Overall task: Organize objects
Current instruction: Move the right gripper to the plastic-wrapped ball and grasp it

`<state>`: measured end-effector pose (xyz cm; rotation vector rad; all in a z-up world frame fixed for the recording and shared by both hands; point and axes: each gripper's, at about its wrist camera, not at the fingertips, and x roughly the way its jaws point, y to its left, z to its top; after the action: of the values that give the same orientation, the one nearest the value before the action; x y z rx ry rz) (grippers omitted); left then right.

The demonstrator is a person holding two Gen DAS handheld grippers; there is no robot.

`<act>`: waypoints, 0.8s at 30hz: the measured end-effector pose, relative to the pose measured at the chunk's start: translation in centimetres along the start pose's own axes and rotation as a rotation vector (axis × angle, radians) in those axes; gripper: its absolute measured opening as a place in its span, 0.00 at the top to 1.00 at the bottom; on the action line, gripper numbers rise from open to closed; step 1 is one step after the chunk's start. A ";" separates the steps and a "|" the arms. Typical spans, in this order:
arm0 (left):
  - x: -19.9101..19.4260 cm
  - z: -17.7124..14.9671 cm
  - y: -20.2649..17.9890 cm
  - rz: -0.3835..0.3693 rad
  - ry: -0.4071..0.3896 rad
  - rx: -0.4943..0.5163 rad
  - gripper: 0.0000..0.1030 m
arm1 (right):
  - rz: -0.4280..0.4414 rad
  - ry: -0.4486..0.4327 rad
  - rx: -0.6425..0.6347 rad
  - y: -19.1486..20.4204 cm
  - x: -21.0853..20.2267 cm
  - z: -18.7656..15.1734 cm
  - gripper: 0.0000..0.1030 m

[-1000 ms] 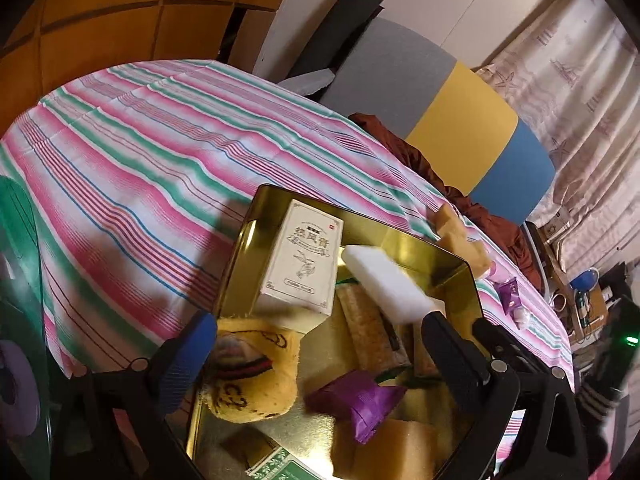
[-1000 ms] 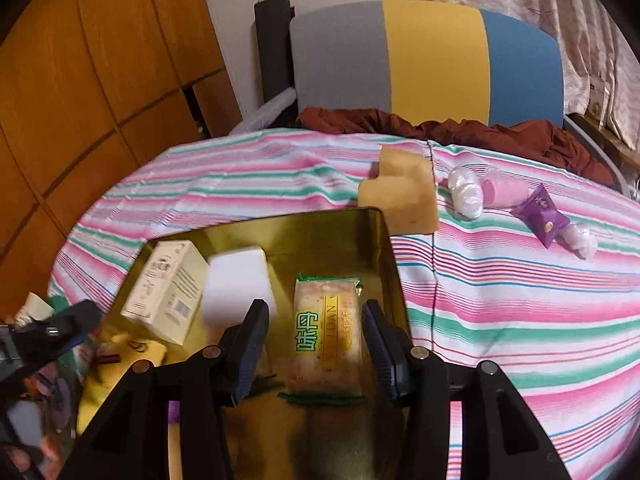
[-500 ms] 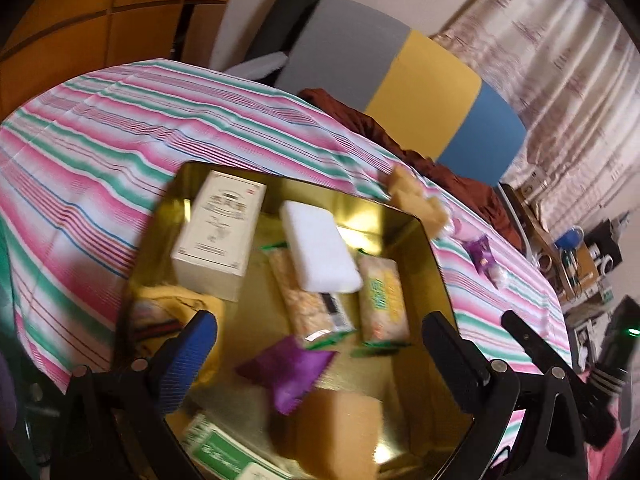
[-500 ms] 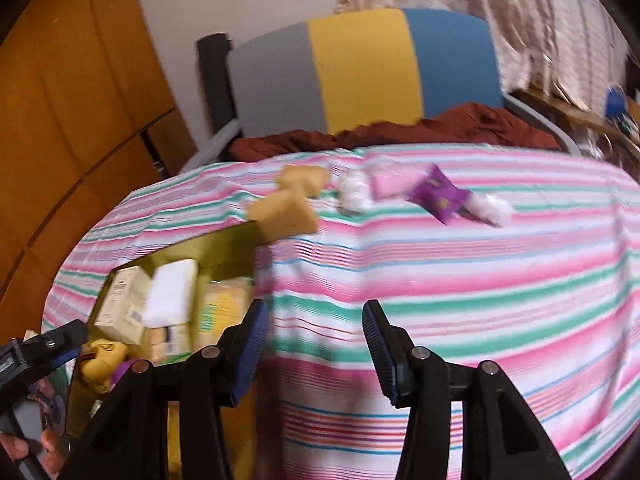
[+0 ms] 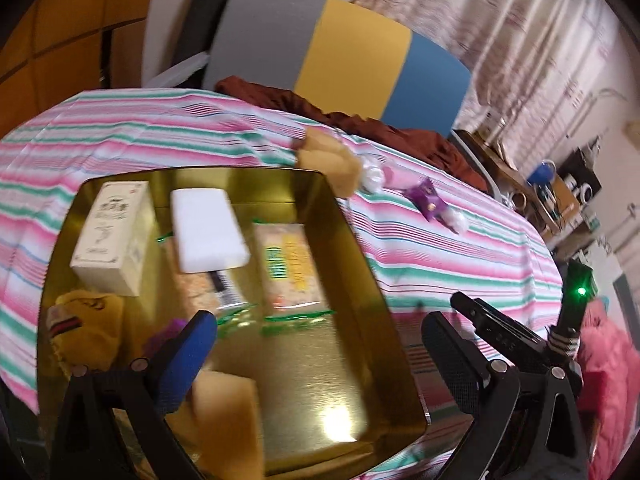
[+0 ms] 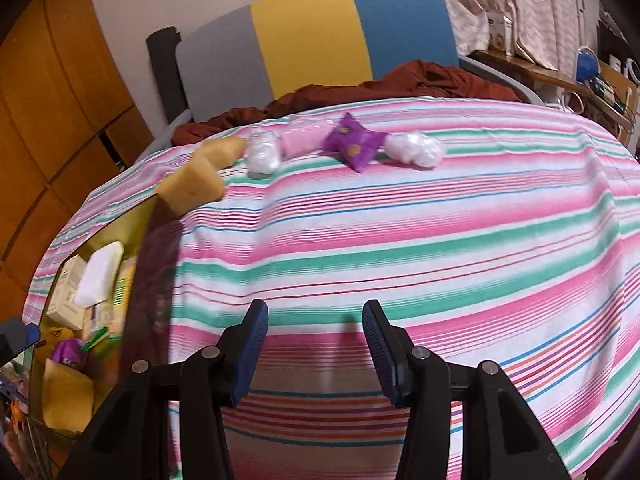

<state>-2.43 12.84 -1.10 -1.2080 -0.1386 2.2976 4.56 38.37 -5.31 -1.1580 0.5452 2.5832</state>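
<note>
A gold tin tray (image 5: 352,240) (image 6: 144,232) lies on the striped tablecloth and holds a white box (image 5: 110,232), a white sponge block (image 5: 206,236), snack packets (image 5: 288,268) and a yellow sponge (image 5: 228,416). My left gripper (image 5: 320,344) hovers open over the tray's near part with nothing between its fingers. My right gripper (image 6: 316,320) stands open and empty above bare cloth right of the tray. At the far side of the table lie a yellow sponge (image 6: 200,176), two white wads (image 6: 262,154) (image 6: 416,148), a pink pack (image 6: 304,138) and a purple packet (image 6: 354,144).
A grey, yellow and blue chair back (image 6: 320,36) with a dark red cloth (image 6: 400,84) stands behind the table. Wooden panels (image 6: 52,92) are at the left. A cluttered shelf (image 5: 560,192) and curtains lie at the right. The other gripper's arm (image 5: 504,332) shows in the left view.
My right gripper has swung from over the tray, off the snack packet, to the bare cloth on the right. The left view has shifted right, so the whole tray shows.
</note>
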 end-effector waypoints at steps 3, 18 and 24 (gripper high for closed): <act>0.5 0.1 -1.2 -0.006 0.009 0.018 0.00 | -0.007 0.002 0.023 -1.8 0.5 0.3 0.51; 3.4 0.4 -6.3 -0.016 0.074 0.097 0.00 | -0.064 -0.063 0.027 -8.6 5.0 9.9 0.42; 4.4 1.2 -7.4 -0.007 0.096 0.116 0.00 | -0.051 -0.054 0.052 -9.7 8.4 13.0 0.42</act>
<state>-2.32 21.56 -1.19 -1.2536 0.0249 2.2046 -5.78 53.37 -5.89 -1.0682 0.5605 2.5333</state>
